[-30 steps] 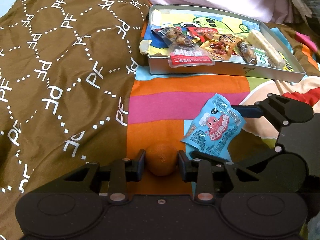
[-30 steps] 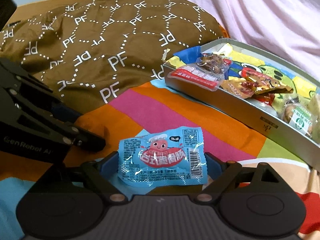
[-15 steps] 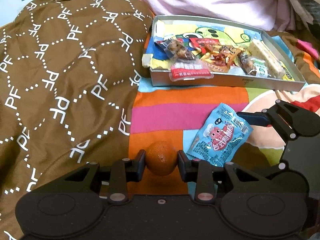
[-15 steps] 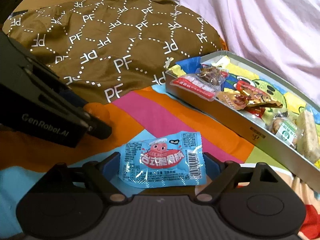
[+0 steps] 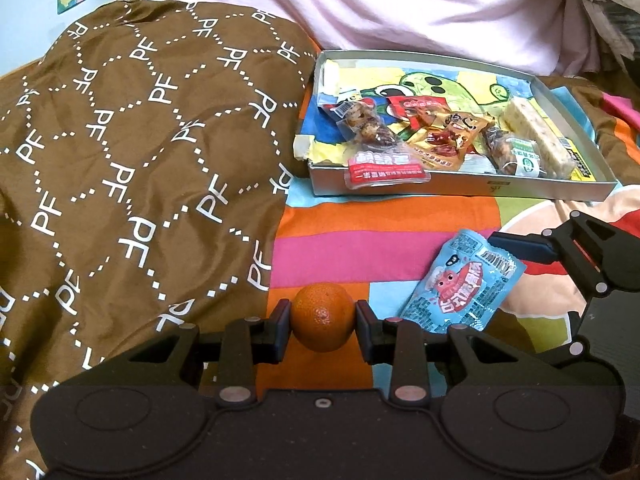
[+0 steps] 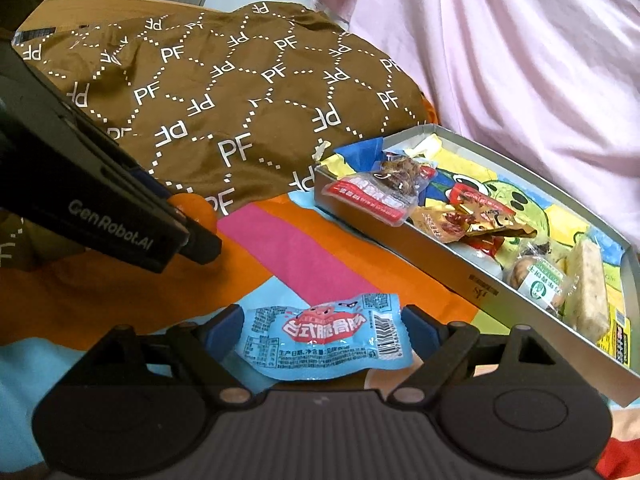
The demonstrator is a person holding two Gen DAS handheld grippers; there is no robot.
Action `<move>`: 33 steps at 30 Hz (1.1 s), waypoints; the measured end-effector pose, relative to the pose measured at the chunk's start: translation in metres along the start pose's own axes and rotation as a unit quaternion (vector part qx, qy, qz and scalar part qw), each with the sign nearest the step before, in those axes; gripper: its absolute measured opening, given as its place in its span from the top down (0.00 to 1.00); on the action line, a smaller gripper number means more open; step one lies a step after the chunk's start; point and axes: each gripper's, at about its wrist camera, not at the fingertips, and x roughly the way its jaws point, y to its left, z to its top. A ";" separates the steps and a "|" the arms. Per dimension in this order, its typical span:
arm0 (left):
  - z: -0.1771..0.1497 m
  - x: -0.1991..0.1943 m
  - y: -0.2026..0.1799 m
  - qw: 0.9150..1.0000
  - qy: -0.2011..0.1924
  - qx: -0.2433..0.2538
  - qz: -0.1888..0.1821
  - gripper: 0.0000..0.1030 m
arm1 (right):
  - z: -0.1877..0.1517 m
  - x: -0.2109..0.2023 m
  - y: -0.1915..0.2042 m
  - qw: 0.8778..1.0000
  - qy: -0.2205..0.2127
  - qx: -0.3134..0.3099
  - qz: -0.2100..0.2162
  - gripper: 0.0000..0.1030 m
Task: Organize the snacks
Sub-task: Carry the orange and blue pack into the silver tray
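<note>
A small orange (image 5: 322,316) is pinched between the pads of my left gripper (image 5: 322,322), just above the striped sheet. Right of it, my right gripper (image 6: 322,320) has its jaws wide, and both pads press on the ends of a blue snack packet (image 6: 320,332), which bows slightly. The left wrist view shows this packet (image 5: 464,284) tilted, with one right finger (image 5: 520,246) at its upper end. Beyond both grippers lies a shallow grey tray (image 5: 460,190) holding several wrapped snacks, among them a red-labelled pack (image 5: 384,168) hanging over its front wall.
A brown quilt (image 5: 140,160) printed with PF letters is heaped on the left, against the tray's left end. Pink cloth (image 5: 400,8) rises behind the tray. A striped orange, pink and blue sheet (image 5: 360,220) lies between the grippers and the tray.
Both views have tipped upward, so the tray sits lower in them and more pink cloth shows. The orange and the blue packet stay gripped; the packet now bows a little more.
</note>
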 end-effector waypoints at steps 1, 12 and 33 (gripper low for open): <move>0.000 0.000 0.000 1.000 0.000 0.000 0.001 0.66 | 0.000 0.000 0.000 1.000 0.000 0.000 -0.001 0.15; 0.001 0.000 0.003 1.000 -0.003 -0.005 0.004 0.66 | -0.013 0.017 -0.014 0.997 0.045 0.059 0.024 0.10; 0.006 -0.007 0.000 1.000 -0.024 -0.007 0.004 0.66 | -0.008 0.005 0.008 0.999 0.025 -0.020 -0.028 0.18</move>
